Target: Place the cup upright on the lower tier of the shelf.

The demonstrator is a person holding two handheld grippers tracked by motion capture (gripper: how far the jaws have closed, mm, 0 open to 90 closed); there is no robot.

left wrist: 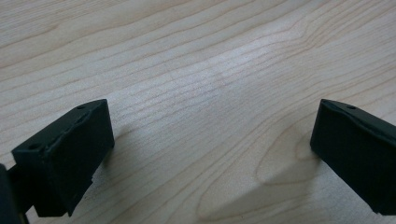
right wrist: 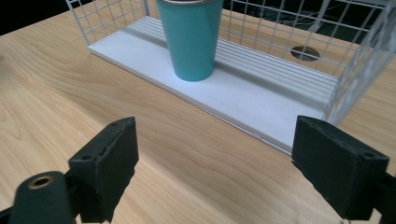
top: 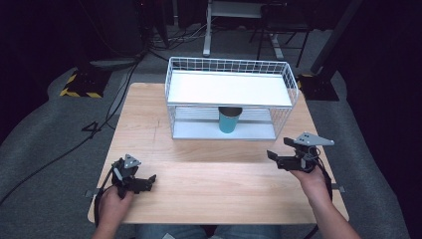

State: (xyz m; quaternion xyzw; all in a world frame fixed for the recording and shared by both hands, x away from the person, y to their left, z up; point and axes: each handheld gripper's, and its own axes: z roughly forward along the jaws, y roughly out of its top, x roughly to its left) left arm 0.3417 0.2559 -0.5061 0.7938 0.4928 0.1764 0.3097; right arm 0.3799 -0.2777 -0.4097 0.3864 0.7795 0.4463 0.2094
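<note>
Nearest the bottom edge of the high view, the left gripper (top: 149, 180) rests low on the wooden table (top: 209, 184) at the lower left of the frame. Its own view shows both jaws spread wide with nothing but bare wood grain between them.

The right gripper (top: 278, 152) sits at the lower right of the high view, raised a little off the table and aimed toward the centre. In its own view the jaws stand well apart at the bottom corners of the frame and grip nothing; only table shows in the gap.

Beyond them, the teal cup (right wrist: 190, 37) stands upright in the upper middle of the right gripper view, on the white lower shelf of the wire rack (right wrist: 261, 95), its long axis vertical. In the high view the cup (top: 229, 122) sits in the middle of the frame, under the rack's white upper shelf (top: 229, 88).

The right gripper looks the nearer of the two, and the cup lies ahead of its jaws and slightly left, so a level reach under the top shelf seems called for.
</note>
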